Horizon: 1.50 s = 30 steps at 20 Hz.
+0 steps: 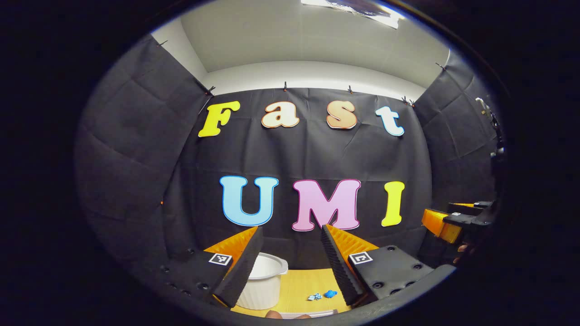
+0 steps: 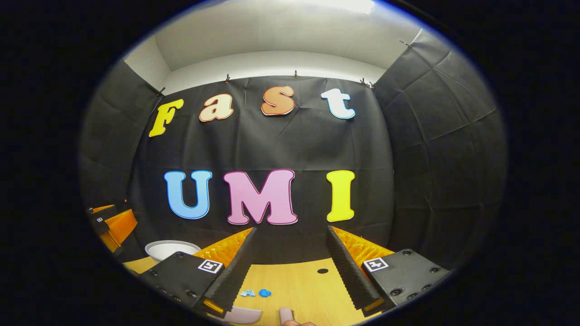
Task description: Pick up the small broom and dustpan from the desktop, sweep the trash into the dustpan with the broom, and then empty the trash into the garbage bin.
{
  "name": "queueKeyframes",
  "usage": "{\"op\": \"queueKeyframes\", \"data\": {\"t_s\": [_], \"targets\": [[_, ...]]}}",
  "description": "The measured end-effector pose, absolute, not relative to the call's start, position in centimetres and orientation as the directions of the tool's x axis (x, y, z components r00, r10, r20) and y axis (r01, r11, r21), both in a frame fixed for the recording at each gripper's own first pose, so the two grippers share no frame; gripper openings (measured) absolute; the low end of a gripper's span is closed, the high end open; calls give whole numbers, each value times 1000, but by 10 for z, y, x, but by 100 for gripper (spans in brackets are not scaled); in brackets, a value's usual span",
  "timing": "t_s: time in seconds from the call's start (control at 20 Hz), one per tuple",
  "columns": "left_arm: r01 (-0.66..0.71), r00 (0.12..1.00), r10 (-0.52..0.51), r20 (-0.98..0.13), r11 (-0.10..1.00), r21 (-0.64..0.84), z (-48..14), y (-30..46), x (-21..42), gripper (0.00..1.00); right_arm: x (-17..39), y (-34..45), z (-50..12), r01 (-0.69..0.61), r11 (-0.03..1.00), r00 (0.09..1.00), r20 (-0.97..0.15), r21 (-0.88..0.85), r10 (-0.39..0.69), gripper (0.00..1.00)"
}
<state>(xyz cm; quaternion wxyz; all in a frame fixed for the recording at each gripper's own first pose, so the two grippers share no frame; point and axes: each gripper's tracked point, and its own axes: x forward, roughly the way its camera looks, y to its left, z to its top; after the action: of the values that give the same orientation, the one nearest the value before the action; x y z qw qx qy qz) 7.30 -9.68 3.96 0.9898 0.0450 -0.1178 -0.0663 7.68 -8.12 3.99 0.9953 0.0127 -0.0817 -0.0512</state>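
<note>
Progress looks like basically zero so far. Both grippers are held up above the light wooden desktop [image 2: 299, 280] with their jaws spread wide and nothing between them: the left gripper [image 1: 290, 267] and the right gripper [image 2: 290, 271] are both empty. The little crumpled blue scraps of trash [image 2: 258, 293] sit loose on the wood, unswept, so grabbing the tools, sweeping and dumping all look left to do.

The left gripper view gives a decent look at the white plastic round garbage bin [image 1: 265, 280], standing just left of the trash [image 1: 324, 295], with the other gripper off at the right edge. The right gripper view catches just the bin's rim at the left, but shows a pale curved edge [image 2: 242, 315] and a pinkish stub [image 2: 286, 314] at the bottom, maybe the dustpan and broom, can't really tell.
</note>
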Motion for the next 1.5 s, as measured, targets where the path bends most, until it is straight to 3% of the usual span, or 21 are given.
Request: {"op": "queueKeyframes", "data": {"t_s": [0.35,0.5,0.65,0.75,0.8,0.85,0.9,1.0,1.1,1.25,1.35,1.45,1.5], "targets": [[169,968,-186,169,980,109,22,-106,87,76,79,-74,32,75,997,984,165,-7,-73,92],[258,950,-262,171,965,45,20,-121,83,76,80,-77,27,83,995,986,150,-48,-75,96],[249,958,-253,136,967,44,9,-117,87,76,84,-81,21,99,992,987,134,-80,-88,96],[241,968,-246,54,967,86,-9,-114,93,76,89,-81,15,96,992,990,113,-87,-86,92],[254,967,-256,10,963,93,-20,-115,97,76,91,-81,9,94,991,991,100,-94,-84,96],[270,963,-267,-42,958,93,-35,-114,100,76,94,-82,5,93,990,993,88,-104,-84,92],[289,955,-281,-91,953,90,-50,-116,100,77,96,-83,2,92,990,993,79,-112,-83,96],[306,941,-287,-180,948,88,-80,-115,93,77,105,-82,-9,75,990,996,55,-118,-69,96],[333,910,-296,-292,939,85,-119,-116,92,77,113,-86,-26,63,990,998,10,-129,-62,92],[363,839,-311,-447,931,32,-183,-122,78,77,123,-98,-48,54,992,998,-38,-118,-59,99],[331,775,-246,-582,942,43,-229,-113,68,77,130,-107,-60,52,990,997,-57,-131,-59,99],[296,652,-150,-743,953,67,-275,-99,53,77,136,-117,-79,43,990,994,-92,-135,-56,99],[291,593,-149,-791,956,38,-294,-101,48,79,138,-116,-90,24,992,992,-119,-126,-39,99]]}}
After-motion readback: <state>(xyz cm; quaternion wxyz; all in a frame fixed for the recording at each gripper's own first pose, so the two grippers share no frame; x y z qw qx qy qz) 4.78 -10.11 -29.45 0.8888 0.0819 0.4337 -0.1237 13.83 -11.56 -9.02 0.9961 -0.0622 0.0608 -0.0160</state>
